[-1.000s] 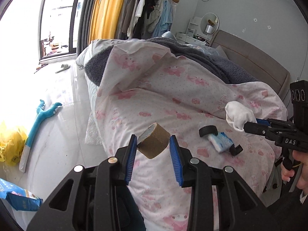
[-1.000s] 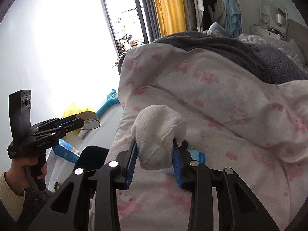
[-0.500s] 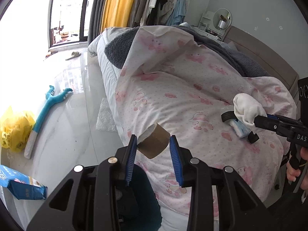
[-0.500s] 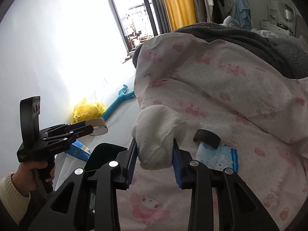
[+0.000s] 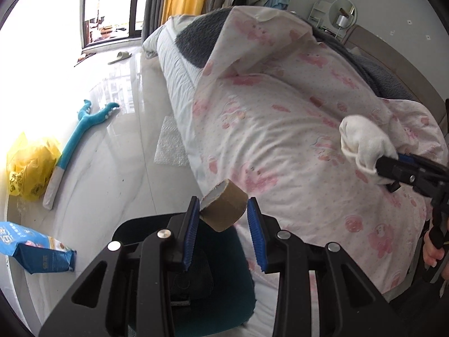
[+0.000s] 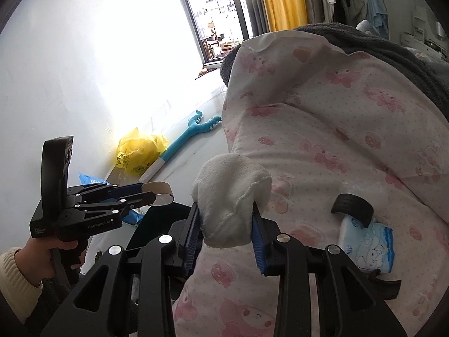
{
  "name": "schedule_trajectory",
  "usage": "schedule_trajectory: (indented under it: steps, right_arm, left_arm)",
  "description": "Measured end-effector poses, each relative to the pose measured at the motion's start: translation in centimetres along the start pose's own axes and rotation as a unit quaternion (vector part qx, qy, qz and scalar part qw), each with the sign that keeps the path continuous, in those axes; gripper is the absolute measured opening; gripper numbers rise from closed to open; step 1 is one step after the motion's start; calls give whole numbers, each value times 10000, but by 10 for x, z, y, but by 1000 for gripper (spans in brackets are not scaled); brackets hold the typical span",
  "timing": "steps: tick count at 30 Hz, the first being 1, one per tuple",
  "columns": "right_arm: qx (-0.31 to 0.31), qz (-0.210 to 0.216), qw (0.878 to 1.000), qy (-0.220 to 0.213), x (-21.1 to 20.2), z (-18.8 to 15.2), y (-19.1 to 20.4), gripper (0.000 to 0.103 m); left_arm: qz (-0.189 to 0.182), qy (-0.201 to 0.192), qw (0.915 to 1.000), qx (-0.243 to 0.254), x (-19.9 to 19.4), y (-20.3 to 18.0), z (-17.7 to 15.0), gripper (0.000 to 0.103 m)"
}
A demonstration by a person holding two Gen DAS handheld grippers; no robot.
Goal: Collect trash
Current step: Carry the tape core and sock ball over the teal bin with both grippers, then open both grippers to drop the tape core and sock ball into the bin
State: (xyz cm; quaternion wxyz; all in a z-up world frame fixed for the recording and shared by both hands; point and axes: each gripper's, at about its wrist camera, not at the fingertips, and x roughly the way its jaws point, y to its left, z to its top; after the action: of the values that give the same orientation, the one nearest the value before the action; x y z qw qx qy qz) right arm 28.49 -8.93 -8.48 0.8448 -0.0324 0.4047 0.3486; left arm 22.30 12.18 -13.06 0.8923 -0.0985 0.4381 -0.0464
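A wide bed under a white quilt printed with pink cartoon figures (image 5: 294,146) fills most of both views, with a dark grey fleece blanket (image 6: 398,53) heaped along its far side. Beside the bed lies a glossy pale tiled floor (image 5: 112,146). At the foot of the bed stands a dark teal bin with a black liner (image 5: 224,278), directly under the left hand-held gripper (image 5: 223,213).

On the floor by the wall lie a long turquoise plush toy (image 5: 84,123), a crumpled yellow plastic bag (image 5: 28,165) and a blue printed snack bag (image 5: 36,252).

The left hand-held gripper pinches an empty brown cardboard tape roll (image 5: 224,209) between its blue pads, tilted, above the bin's rim. The right hand-held gripper (image 6: 227,224) is clamped on a bunched white terry cloth (image 6: 230,196), held over the quilt's edge.

On the quilt, near the right hand-held gripper, a blue-and-white tissue packet (image 6: 367,247) lies with a small black ring of tape (image 6: 352,205) touching its upper edge.
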Motion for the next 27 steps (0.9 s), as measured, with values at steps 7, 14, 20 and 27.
schedule_trajectory:
  steps: [7, 14, 20, 27]
  right_arm:
    - [-196, 272, 9994, 1, 23, 13, 31, 35]
    - [-111, 476, 9986, 200, 63, 9, 41, 35]
    - [-291, 651, 9972, 246, 84, 22, 69, 35]
    - [-384, 684, 9959, 458, 106, 22, 88, 35]
  left_arm:
    - [47, 480, 9983, -336, 14, 29, -18, 38]
    - [174, 861, 9952, -436, 24, 52, -39, 38]
    - [124, 1275, 9894, -685, 36, 74, -57, 38]
    - [80, 1685, 9826, -777, 44, 89, -73, 39]
